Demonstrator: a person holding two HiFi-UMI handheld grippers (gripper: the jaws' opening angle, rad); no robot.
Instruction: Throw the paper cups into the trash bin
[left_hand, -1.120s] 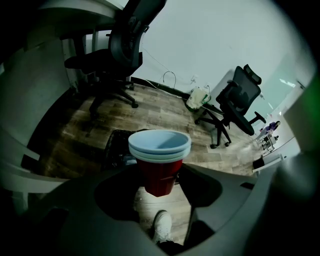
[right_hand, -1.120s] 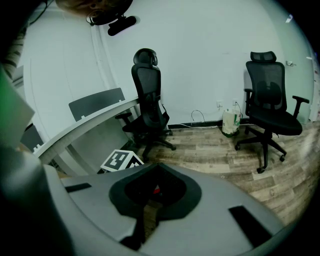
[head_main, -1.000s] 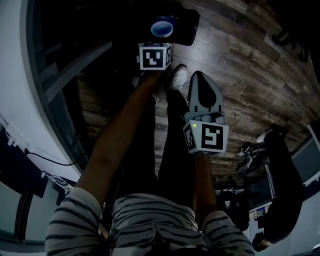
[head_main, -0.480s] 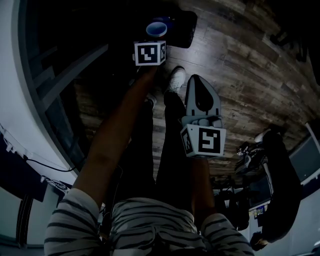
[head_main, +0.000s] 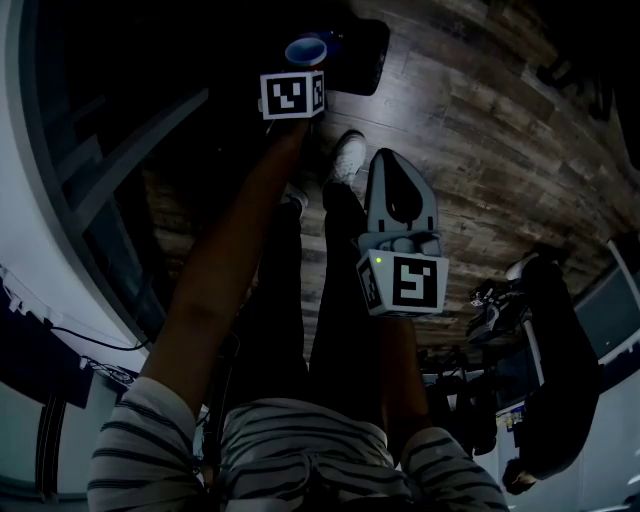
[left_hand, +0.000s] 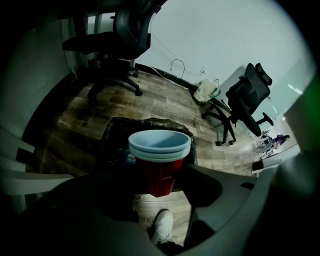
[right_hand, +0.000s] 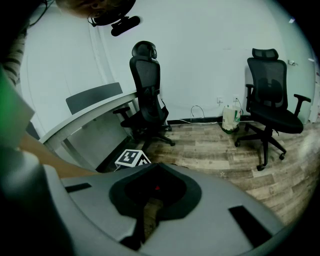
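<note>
Left fingers (left_hand: 215, 200) clamped wide on our stacked paper cups (left_hand: 159, 165) over the trash bin (left_hand: 115, 134); right gripper (right_hand: 154, 172) sat closed, empty. Next, we judged: open and drop.

The paper cups (left_hand: 159, 165) sit one inside the other between the jaws of the left gripper (left_hand: 157, 189), right above the trash bin (left_hand: 116, 131). The bin stands on the floor (left_hand: 75, 115) just in front of the person's shoe (left_hand: 162, 225). The right gripper (head_main: 398, 175) hangs closer to the person, on the right, and a chair (left_hand: 247, 97) stands farther back behind the bin.

Between the jaws the cups (left_hand: 160, 167) look smooth, red-coated; beyond, crinkled glossy black plastic lines the bin (left_hand: 118, 131) on matt wood floor (left_hand: 165, 102).
</note>
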